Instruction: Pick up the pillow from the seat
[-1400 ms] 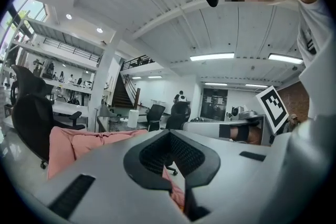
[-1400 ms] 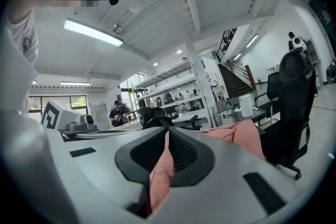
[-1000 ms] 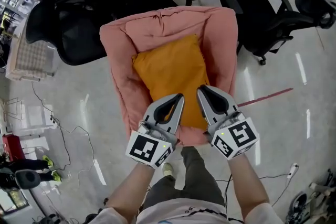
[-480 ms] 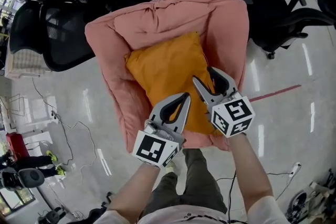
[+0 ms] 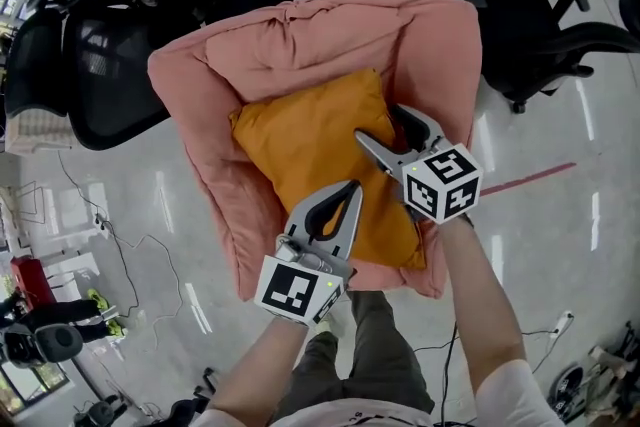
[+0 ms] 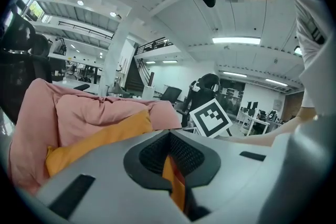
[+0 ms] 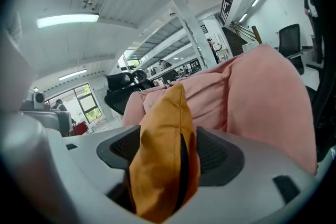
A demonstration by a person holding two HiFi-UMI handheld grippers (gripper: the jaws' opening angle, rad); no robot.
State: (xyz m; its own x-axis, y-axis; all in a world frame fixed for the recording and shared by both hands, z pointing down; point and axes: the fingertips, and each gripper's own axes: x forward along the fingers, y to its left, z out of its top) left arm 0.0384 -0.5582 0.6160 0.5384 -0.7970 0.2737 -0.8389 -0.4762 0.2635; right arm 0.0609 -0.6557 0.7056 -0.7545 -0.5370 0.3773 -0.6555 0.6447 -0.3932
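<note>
Pink seat holds pillow; left gripper pinches it, right gripper opening its fingers around it.

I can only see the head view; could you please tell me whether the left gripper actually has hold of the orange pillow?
Observer: Yes. In the left gripper view, the left gripper has its jaws together on a thin fold of the pillow.
Operator: Thank you. And the right gripper?
Observer: In the right gripper view, a bunched corner of the pillow stands between the jaws of the right gripper. Those jaws are opening, so the corner is not clamped.
Operator: Is anything else between those jaws?
Observer: No, only orange fabric, with the pink seat behind it.
</note>
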